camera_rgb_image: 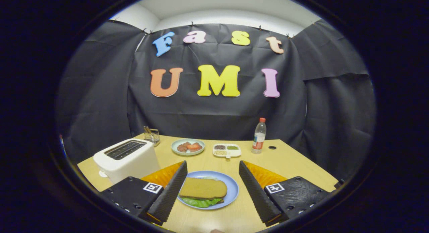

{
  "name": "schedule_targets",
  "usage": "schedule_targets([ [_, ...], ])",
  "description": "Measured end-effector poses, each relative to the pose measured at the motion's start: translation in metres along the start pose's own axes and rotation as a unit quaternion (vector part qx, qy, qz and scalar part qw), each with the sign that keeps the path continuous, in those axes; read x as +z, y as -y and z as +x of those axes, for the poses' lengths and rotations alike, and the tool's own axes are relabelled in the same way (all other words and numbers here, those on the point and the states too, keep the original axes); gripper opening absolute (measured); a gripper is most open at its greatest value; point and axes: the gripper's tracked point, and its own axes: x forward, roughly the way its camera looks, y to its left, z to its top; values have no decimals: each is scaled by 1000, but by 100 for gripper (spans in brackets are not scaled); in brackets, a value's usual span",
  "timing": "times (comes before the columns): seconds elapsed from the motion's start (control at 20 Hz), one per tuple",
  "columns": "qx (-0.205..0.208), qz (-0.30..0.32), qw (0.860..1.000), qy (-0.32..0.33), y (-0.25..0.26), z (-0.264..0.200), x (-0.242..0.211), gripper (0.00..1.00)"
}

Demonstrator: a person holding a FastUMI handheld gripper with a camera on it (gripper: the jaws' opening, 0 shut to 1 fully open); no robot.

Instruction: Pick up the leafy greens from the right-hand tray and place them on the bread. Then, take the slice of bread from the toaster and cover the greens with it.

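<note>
A blue plate (232, 189) lies on the wooden table between my two fingers. On it a brown slice of bread (203, 188) covers leafy greens (201, 202), whose green edge sticks out on the near side. My gripper (213, 166) is open, its black ribbed fingers (169, 192) standing either side of the plate with nothing held. The white toaster (126, 159) stands to the left, beyond the left finger; its slots look dark and hold no bread that I can see.
Further back are a pale plate with reddish food (188, 147), a small white divided tray (227, 150) with dark and green bits, a plastic bottle with a red cap (258, 136) and a wire holder (152, 136). A round hole (272, 147) marks the table.
</note>
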Motion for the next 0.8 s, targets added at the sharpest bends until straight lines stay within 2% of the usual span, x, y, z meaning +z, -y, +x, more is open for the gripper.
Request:
schedule_targets([
  [0.05, -2, -7, 1000, 1, -2, -10, 2, 96],
  [0.3, -29, -71, 997, -28, -7, -54, 8, 94],
  [0.45, 2, -110, 993, -48, -29, -73, 14, 94],
  [0.6, -11, -86, 995, -51, -20, -90, 26, 94],
  [0.8, -19, -46, 999, -23, -6, -113, 50, 94],
])
